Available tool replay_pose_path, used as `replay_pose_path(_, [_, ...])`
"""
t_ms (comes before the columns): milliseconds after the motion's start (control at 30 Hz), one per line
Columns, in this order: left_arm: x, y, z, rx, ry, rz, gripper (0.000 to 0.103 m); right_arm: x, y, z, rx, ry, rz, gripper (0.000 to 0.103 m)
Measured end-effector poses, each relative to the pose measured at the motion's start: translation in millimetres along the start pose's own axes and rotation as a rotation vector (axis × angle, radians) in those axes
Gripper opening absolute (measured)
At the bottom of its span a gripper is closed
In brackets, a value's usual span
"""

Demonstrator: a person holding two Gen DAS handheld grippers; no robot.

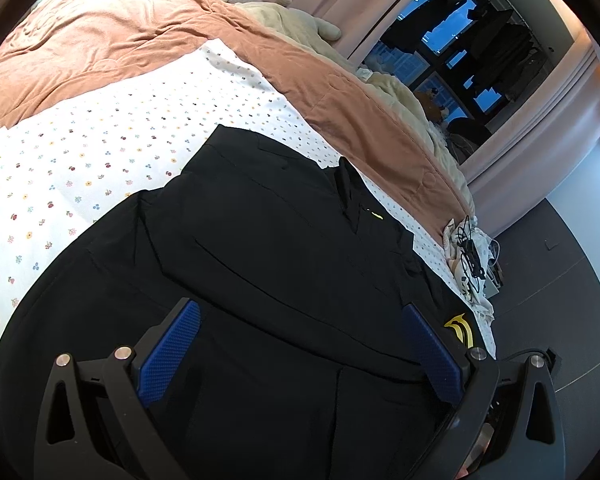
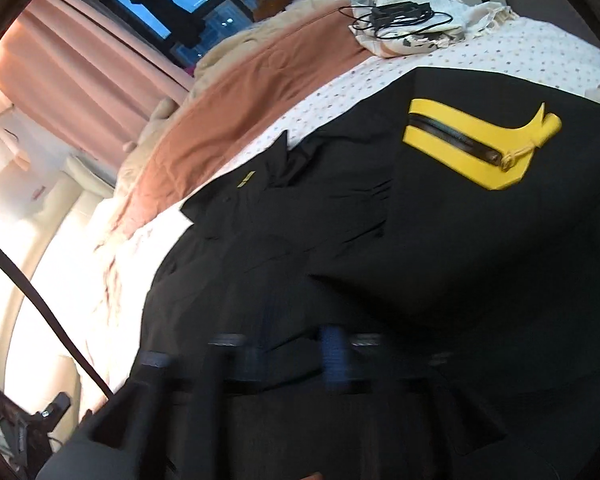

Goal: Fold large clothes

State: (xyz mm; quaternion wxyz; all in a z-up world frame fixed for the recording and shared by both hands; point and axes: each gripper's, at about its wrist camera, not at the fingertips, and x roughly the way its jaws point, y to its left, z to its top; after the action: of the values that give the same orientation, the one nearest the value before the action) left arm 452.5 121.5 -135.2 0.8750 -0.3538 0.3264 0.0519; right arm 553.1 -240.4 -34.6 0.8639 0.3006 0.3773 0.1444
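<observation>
Spread flat over the near part of a bed, on a white flower-dotted sheet (image 1: 80, 160): a large black garment (image 1: 260, 220), collar end towards the far side, probably laid out this way so that every edge can be reached for folding. On its right-hand part, a bright yellow zip patch (image 2: 472, 148) facing up, a handy mark for telling that side from the plain black rest. Pushed back beyond the sheet, a salmon-pink blanket (image 1: 120, 32), apparently bunched out of the way to leave folding room. At the far corner of the bed, a pale cloth with a tangle of black cables (image 2: 400, 16) on top, well apart from the garment. Left tongs (image 1: 300, 308) open wide, blue pads (image 1: 168, 356) on either side with only flat black fabric lying below between them, nothing pinched; seemingly poised low over the near edge to take a hold. Right tongs (image 2: 284, 356) smeared by motion blur into several faint blue ghosts low over the garment; impossible to tell whether open or closed, and no fabric visibly caught. Judging by the layers lying across the middle, folding under way but not finished.
</observation>
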Motion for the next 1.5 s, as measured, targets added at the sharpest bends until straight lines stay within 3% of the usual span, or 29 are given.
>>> replay_pose_path(33, [-0.1, -0.2, 0.1, 0.001, 0.001, -0.002, 0.103, -5.5, 1.6, 2.0, 0.004, -0.002, 0.013, 0.088])
replay_pose_path(167, [-0.6, -3.1, -0.7, 0.009, 0.005, -0.011, 0.103, -28.0, 4.1, 10.0, 0.007, -0.001, 0.044, 0.088])
replay_pose_path(267, [-0.7, -4.8, -1.3, 0.009, 0.008, -0.018, 0.103, -57.1, -5.2, 11.6, 0.011, -0.049, 0.038, 0.088])
replay_pose_path(433, [-2.2, -9.0, -3.7, 0.017, 0.01, -0.029, 0.103, -110.3, -36.7, 19.4, 0.065, -0.187, -0.057, 0.088])
replay_pose_path(600, [0.2, -12.7, -6.0, 0.034, 0.02, -0.026, 0.103, -148.5, -83.2, 30.9, 0.123, -0.29, -0.277, 0.087])
replay_pose_path(733, [2.9, -17.4, -9.0, 0.052, 0.026, -0.017, 0.103, -161.1, -117.7, 43.4, 0.15, -0.296, -0.485, 0.079])
replay_pose_path(967, [6.0, -21.0, -11.9, 0.071, 0.036, -0.005, 0.103, -149.4, -146.7, 59.2, 0.167, -0.223, -0.635, 0.079])
replay_pose_path(1133, [7.7, -22.6, -13.5, 0.079, 0.04, 0.003, 0.103, -121.3, -154.0, 40.7, 0.161, -0.137, -0.658, 0.079])
replay_pose_path(1200, [8.2, -23.4, -14.2, 0.079, 0.042, 0.003, 0.103, -112.1, -156.2, 33.9, 0.164, -0.095, -0.621, 0.065])
replay_pose_path(1233, [8.4, -23.8, -14.6, 0.079, 0.044, 0.003, 0.103, -109.4, -154.9, 34.4, 0.149, -0.093, -0.629, 0.065])
replay_pose_path(1300, [8.7, -24.7, -14.8, 0.079, 0.045, 0.0, 0.103, -106.6, -150.7, 38.9, 0.115, -0.086, -0.629, 0.036])
replay_pose_path(1500, [6.6, -23.9, -12.8, 0.073, 0.04, -0.009, 0.103, -114.2, -139.4, 39.2, 0.114, -0.134, -0.513, 0.019])
